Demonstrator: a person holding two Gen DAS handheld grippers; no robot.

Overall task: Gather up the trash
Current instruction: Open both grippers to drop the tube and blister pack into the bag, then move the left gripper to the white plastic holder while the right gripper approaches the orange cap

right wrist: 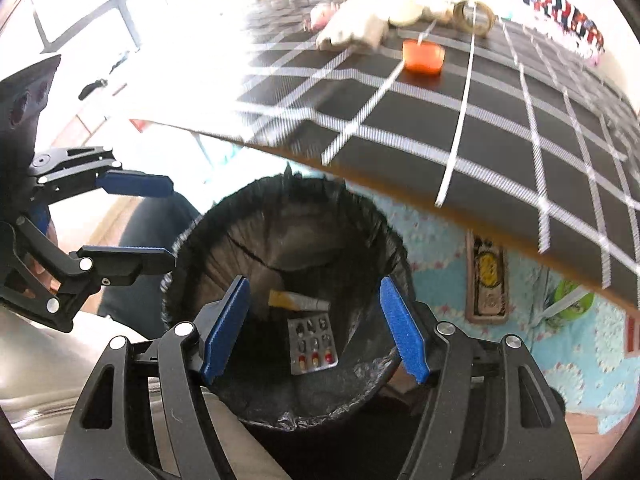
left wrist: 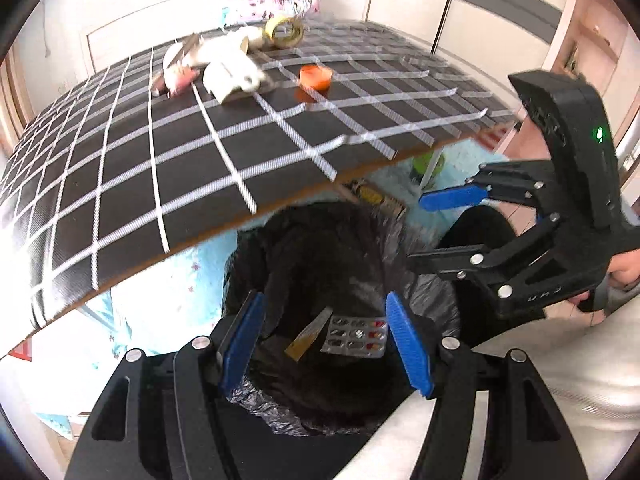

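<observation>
A bin lined with a black bag (left wrist: 280, 408) (right wrist: 188, 240) stands on the floor below the table edge. At its bottom lie a silver blister pack of pills (left wrist: 356, 336) (right wrist: 314, 346) and a yellow-and-white tube (left wrist: 308, 334) (right wrist: 296, 300). My left gripper (left wrist: 324, 344) (right wrist: 160, 224) hangs open above the bin mouth with nothing between its blue pads. Beside it, my right gripper (right wrist: 316, 332) (left wrist: 432, 228) is also open and empty over the bin. On the black grid table (left wrist: 120, 184) (right wrist: 500, 128) lie crumpled white paper (left wrist: 228, 68) (right wrist: 352, 28), an orange piece (left wrist: 316, 76) (right wrist: 423, 56) and a pink wrapper (left wrist: 180, 80).
A tape roll (left wrist: 284, 30) (right wrist: 474, 14) sits at the table's far side. The table edge overhangs the bin's far rim. A light blue patterned mat (left wrist: 180, 292) (right wrist: 440, 280) covers the floor, with a green object (right wrist: 568, 304) under the table. A person's light clothing (left wrist: 560, 380) is close by.
</observation>
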